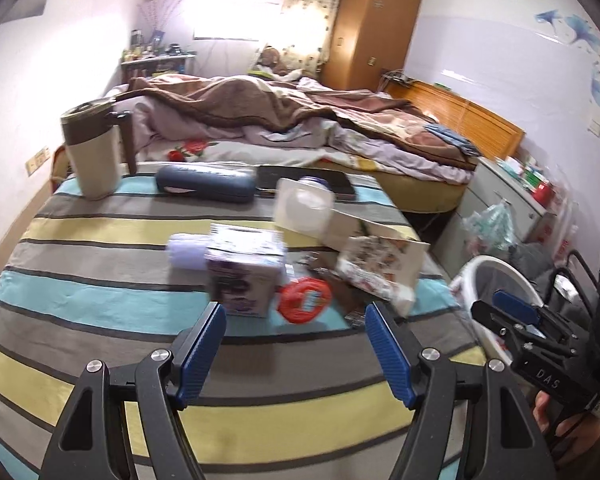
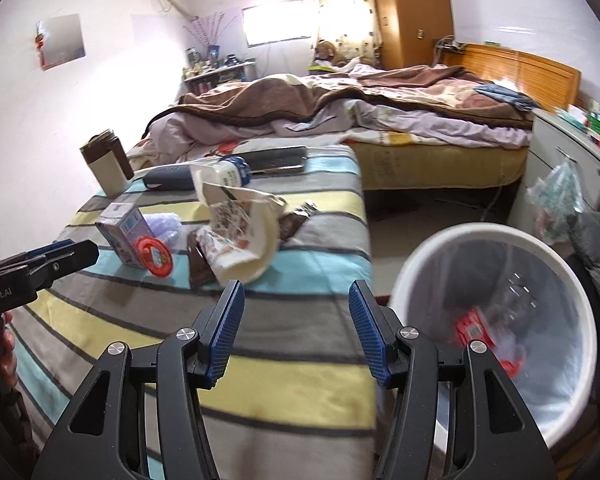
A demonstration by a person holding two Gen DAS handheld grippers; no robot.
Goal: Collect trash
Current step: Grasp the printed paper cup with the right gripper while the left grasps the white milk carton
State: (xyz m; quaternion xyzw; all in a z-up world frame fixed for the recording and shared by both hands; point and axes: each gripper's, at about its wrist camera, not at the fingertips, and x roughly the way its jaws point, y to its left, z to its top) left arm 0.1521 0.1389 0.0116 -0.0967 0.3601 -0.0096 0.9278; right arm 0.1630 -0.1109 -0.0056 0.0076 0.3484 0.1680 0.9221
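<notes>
Trash [image 2: 236, 240] lies heaped mid-frame on the striped table [image 2: 300, 320], within reach beside the white bin [image 2: 404, 280] at lower right. Left gripper [image 1: 296, 320] and right gripper [image 2: 296, 300] hover, jaws spread and empty, ready to pick.

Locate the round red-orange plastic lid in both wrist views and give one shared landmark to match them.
Left wrist view: the round red-orange plastic lid sits low centre on the striped cloth, just right of the purple printed carton.
Right wrist view: the lid is left of centre, leaning against that same carton.
Shared landmark: the beige and brown tumbler at the table's far left corner.
</notes>
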